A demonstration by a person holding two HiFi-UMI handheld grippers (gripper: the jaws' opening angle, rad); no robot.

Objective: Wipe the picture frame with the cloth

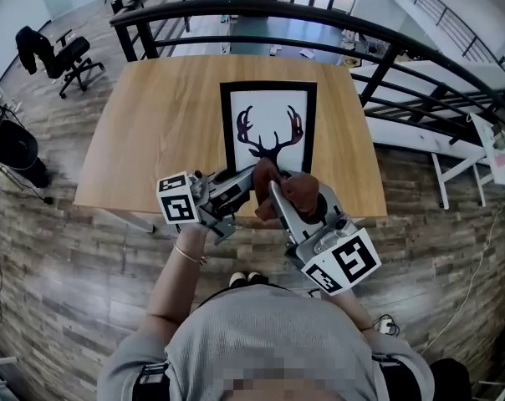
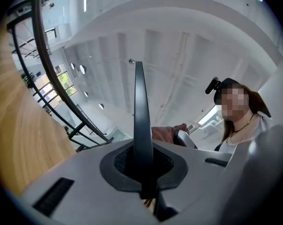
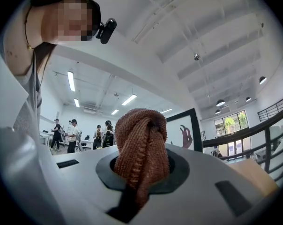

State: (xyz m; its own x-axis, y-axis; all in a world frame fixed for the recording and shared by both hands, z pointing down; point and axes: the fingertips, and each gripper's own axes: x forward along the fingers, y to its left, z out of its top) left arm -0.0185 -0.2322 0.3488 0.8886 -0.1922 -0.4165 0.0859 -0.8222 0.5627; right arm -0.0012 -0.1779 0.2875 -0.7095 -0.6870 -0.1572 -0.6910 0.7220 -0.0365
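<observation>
Rust-brown knitted cloth [image 3: 141,146] sits bunched and pinched in the right hand-held gripper [image 3: 144,121], near the close end of the black antler-print picture frame [image 1: 269,124] lying on the wooden tabletop [image 1: 152,132]. The left hand-held gripper [image 2: 138,74] is pressed together, empty.

— What colour was the cloth [image 3: 142,144]?
— Rust-brown, a ribbed knit. My left claw [image 2: 138,71] and right claw [image 3: 144,125] were pale grey with dark jaws, and their cubes carried black-and-white square markers.
— And the picture frame [image 1: 268,85]?
— Black border, white sheet, dark maroon antlers. The table [image 1: 152,124] was light wood grain, the far railing [image 1: 236,11] black, the floor [image 1: 68,266] grey-brown planks.
</observation>
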